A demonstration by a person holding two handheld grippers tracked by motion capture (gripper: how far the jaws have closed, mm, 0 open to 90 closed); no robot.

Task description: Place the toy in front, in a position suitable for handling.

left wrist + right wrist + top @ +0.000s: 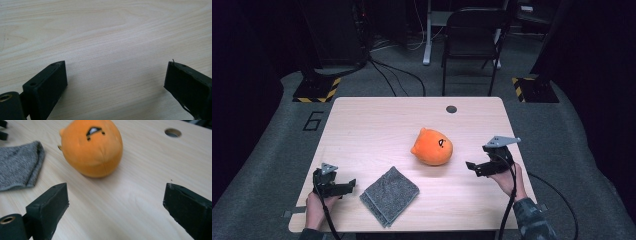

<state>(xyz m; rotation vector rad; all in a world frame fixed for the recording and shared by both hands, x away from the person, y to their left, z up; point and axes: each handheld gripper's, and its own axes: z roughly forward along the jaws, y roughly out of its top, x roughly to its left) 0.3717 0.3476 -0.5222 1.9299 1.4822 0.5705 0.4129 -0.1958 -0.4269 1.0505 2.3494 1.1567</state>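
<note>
Left gripper point(346, 186) and right gripper point(473, 167): jaws wide, holding nothing. Orange plush point(432, 146) and grey cloth point(390, 195) between them on desk point(362, 125).

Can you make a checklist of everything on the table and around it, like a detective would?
Surface: pale wooden table, bare, with a round hole near the far edge.
Job's things: orange plush toy mid-table; folded grey cloth nearer the person.
Clutter: nothing seen.
Grippers: left gripper open over bare wood; right gripper open, fingers empty, aimed at the toy.
Cables: one trails from each gripper; more on the floor.
Surroundings: black chair, grey carpet.
</note>
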